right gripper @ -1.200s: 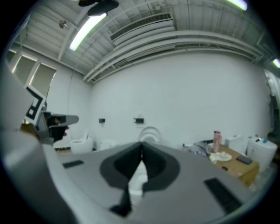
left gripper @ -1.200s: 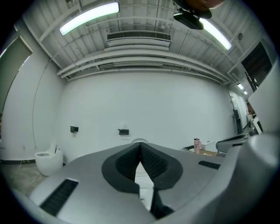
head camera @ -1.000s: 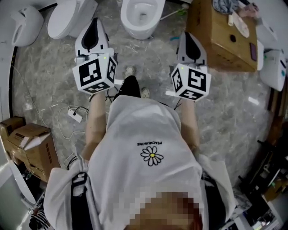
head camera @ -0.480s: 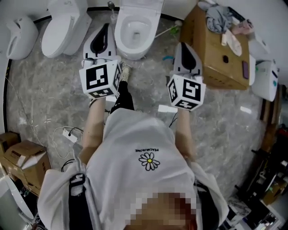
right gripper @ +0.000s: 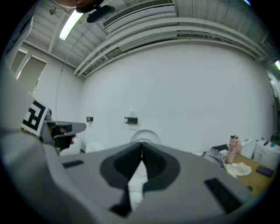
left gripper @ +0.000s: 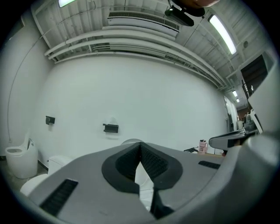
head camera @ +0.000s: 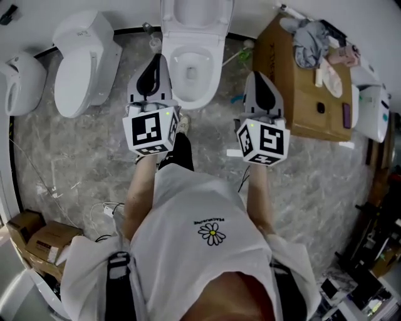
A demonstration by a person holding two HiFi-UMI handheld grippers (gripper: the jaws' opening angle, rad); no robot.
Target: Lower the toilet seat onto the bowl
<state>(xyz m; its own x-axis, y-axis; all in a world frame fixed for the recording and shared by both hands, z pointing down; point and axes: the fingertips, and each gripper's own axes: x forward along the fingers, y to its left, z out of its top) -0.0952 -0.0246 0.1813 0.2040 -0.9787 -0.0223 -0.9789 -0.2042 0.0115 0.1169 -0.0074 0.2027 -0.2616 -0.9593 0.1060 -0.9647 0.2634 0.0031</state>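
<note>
Head view is showing the toilet (head camera: 194,95) at top centre, w/ the bowl (head camera: 191,70) lying open and the seat (head camera: 196,14) standing up at the back, prob. leaning on the tank. So by my reading the lowering isn't started yet.

The person is standing on the floor (head camera: 81,150) facing the toilet and holding both grippers out in front, neither one touching it. L gripper (head camera: 155,59) is hovering just beside the bowl's left rim. R gripper (head camera: 255,75) is hanging to the bowl's right, btw it and the cardboard box (head camera: 294,94).

Left gripper view is showing the L gripper (left gripper: 140,146) w/ jaws meeting at the tips, pads together, nothing pinched btw them. Only white wall and a rounded white top, likely the raised seat or lid, are peeking over the jaws.

Right gripper view is showing the same for the R gripper (right gripper: 141,146): jaws pressed together, holding nothing, the same sort of rounded white shape sitting just behind the tips.

Done so far: approach only, as far as the pics are telling. Left to do: basically all of it, i.e. reaching to the upright seat, catching its top edge, tipping it fwd and easing it down onto the rim w/o letting it slam.

A second toilet (head camera: 84,59) w/ lid down is sitting to the left, not part of this job.
</note>
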